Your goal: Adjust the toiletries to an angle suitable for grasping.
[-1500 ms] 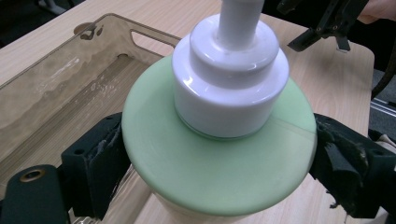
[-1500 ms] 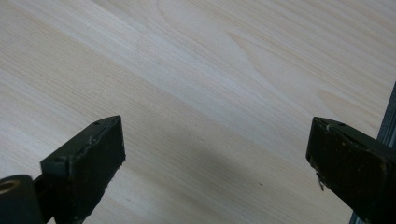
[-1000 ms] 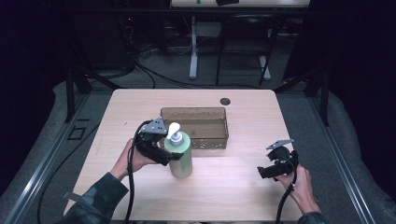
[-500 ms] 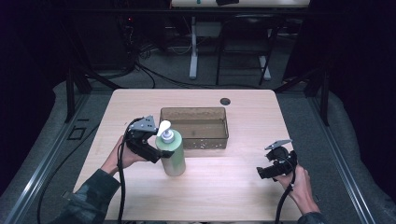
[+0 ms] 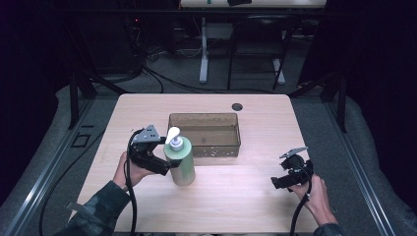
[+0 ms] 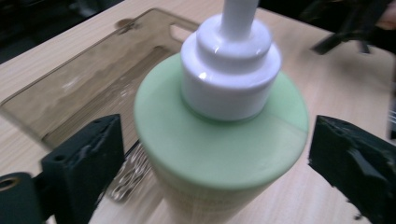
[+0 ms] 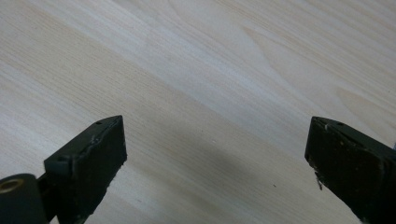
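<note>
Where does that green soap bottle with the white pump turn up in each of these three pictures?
High view: the green bottle stands left of centre on the table, just in front of the brown tray's near left corner, beside the left gripper.
Left gripper view: it sits at the centre, between the open jaws, seen from above.
Right gripper view: bare table wood between the jaws.
Shared landmark: the brown tray.

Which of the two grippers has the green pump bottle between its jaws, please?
The left gripper: its open jaws flank the green bottle; the right gripper faces bare table.
</note>
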